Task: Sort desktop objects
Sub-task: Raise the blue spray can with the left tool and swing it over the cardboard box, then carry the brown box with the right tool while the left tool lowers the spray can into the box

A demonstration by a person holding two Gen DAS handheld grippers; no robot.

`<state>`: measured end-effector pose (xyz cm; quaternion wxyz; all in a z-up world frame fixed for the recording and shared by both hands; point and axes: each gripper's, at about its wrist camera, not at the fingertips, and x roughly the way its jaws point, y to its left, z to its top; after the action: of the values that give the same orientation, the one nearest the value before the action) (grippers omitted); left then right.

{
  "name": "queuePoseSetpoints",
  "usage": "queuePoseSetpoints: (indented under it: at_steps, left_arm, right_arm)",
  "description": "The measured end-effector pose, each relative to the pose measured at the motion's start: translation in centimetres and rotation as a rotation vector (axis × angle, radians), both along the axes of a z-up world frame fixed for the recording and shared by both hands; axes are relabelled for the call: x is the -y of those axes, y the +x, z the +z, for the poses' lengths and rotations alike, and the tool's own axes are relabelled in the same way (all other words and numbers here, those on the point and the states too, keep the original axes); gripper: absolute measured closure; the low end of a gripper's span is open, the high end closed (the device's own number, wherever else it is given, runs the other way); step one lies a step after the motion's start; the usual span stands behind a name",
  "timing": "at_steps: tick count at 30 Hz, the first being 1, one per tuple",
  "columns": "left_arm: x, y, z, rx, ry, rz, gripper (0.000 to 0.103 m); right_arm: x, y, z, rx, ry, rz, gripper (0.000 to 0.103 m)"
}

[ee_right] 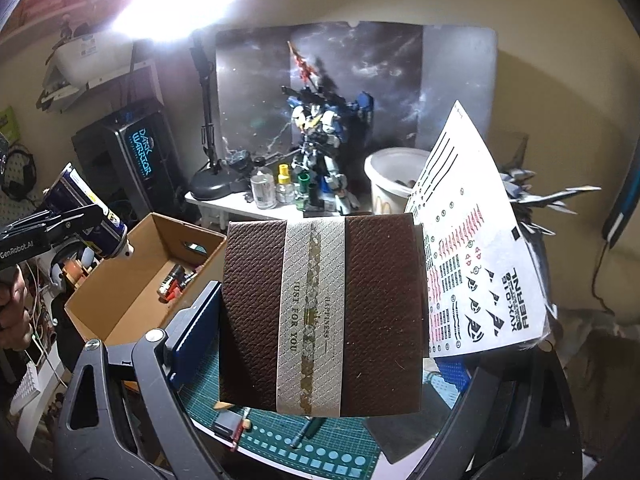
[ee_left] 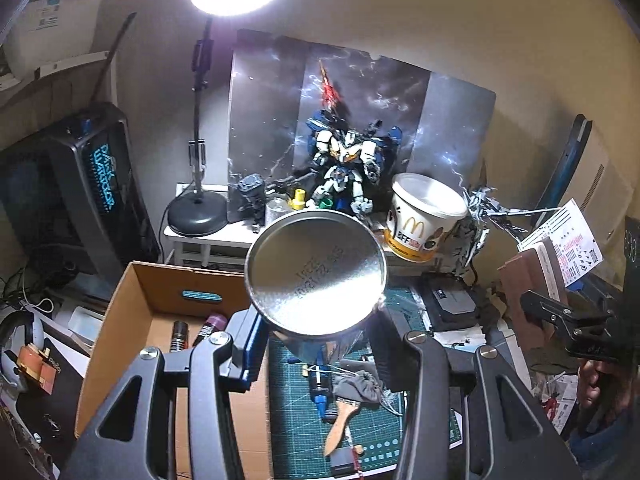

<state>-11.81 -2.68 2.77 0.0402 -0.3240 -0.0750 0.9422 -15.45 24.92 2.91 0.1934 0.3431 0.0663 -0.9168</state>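
Note:
My left gripper [ee_left: 316, 332] is shut on a metal spray can [ee_left: 316, 272], its shiny round base facing the camera, held in the air over the right edge of an open cardboard box [ee_left: 160, 292]. The same can [ee_right: 86, 216] and left gripper [ee_right: 96, 220] show at the left of the right wrist view, above the box [ee_right: 120, 304]. My right gripper [ee_right: 320, 320] is shut on a brown textured gift box [ee_right: 320, 312] with a silver band, together with a white decal sheet [ee_right: 476, 248], held above the green cutting mat [ee_right: 320, 452].
The cardboard box holds several cans and markers [ee_left: 180, 336]. A brush [ee_left: 340, 424] and a blue tool [ee_left: 320, 388] lie on the green mat [ee_left: 300, 420]. Behind stand a robot model [ee_left: 344, 164], a McDonald's bucket [ee_left: 424, 216], small bottles [ee_right: 280, 188], and a lamp [ee_left: 198, 208].

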Motion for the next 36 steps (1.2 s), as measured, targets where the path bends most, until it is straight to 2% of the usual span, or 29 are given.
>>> queuePoseSetpoints:
  at_steps: [21, 36]
  left_arm:
    - [9.4, 2.6, -0.8, 0.030, 0.001, 0.119, 0.059]
    - [16.0, 2.5, -4.3, 0.126, 0.006, 0.139, 0.059]
  right_arm:
    - [12.7, 0.5, -0.8, 0.012, 0.006, 0.169, 0.011]
    - [22.9, 0.1, -4.0, 0.081, 0.015, 0.269, 0.011]
